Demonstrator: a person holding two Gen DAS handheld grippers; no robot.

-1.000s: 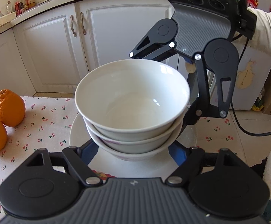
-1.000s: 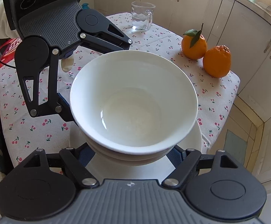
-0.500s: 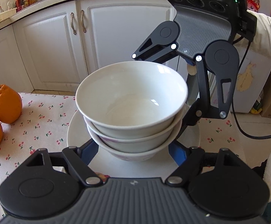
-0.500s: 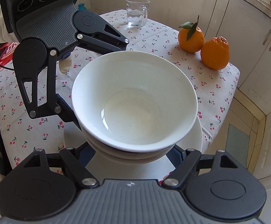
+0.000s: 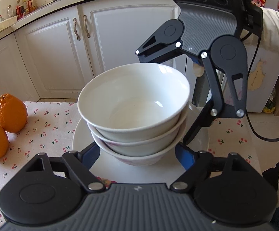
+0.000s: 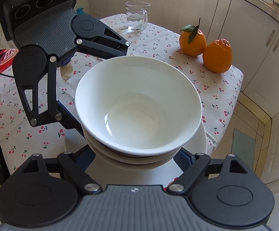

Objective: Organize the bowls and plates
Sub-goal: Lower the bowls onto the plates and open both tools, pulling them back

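Observation:
Three white bowls [image 5: 133, 104] sit nested on a white plate [image 5: 120, 171]; the lowest bowl has a pink pattern. The stack also shows in the right wrist view [image 6: 137, 105] on the same plate [image 6: 201, 144]. My left gripper [image 5: 137, 154] has its blue fingers spread wide around the base of the stack, over the plate. My right gripper [image 6: 137, 157] faces it from the opposite side, its fingers likewise wide on both sides of the stack. The fingertips of both are hidden under the bowls, so I cannot tell if they touch the plate.
Two oranges [image 6: 205, 46] lie near the far edge of the cherry-print tablecloth [image 6: 158, 38]. A glass mug [image 6: 136, 16] with water stands at the back. White cabinets [image 5: 66, 44] stand beyond the table. The table edge [image 6: 239, 80] is close on the right.
The bowls and plate stay between both grippers while the whole group has shifted slightly; the oranges have drifted in both views. Finger spacing looks unchanged.

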